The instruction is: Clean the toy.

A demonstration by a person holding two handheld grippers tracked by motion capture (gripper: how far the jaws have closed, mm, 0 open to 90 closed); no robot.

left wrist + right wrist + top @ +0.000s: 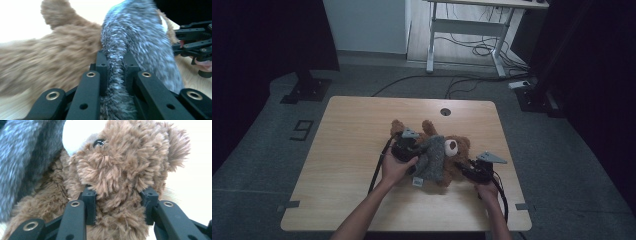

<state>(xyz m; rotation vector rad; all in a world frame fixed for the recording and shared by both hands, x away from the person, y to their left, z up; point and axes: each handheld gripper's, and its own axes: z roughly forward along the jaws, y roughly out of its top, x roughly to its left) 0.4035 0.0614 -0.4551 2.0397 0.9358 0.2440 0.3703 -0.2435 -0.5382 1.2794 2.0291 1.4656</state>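
A brown teddy bear (459, 147) lies on the wooden table (352, 150), wearing a fuzzy grey garment (432, 160). My left gripper (408, 150) sits at the bear's left side, shut on a fold of the grey garment (117, 75); the bear's brown legs (50, 57) spread to the left in the left gripper view. My right gripper (467, 167) is at the bear's right, and its jaws press on the bear's head (117, 185) from both sides. The bear's eye (98, 143) and ear (178, 145) show above the jaws.
A white label (417, 182) hangs from the garment's near edge. A round cable hole (445, 111) sits near the table's far edge. Cables trail from both grippers toward the near edge. A desk frame (467, 30) and floor cables lie beyond the table.
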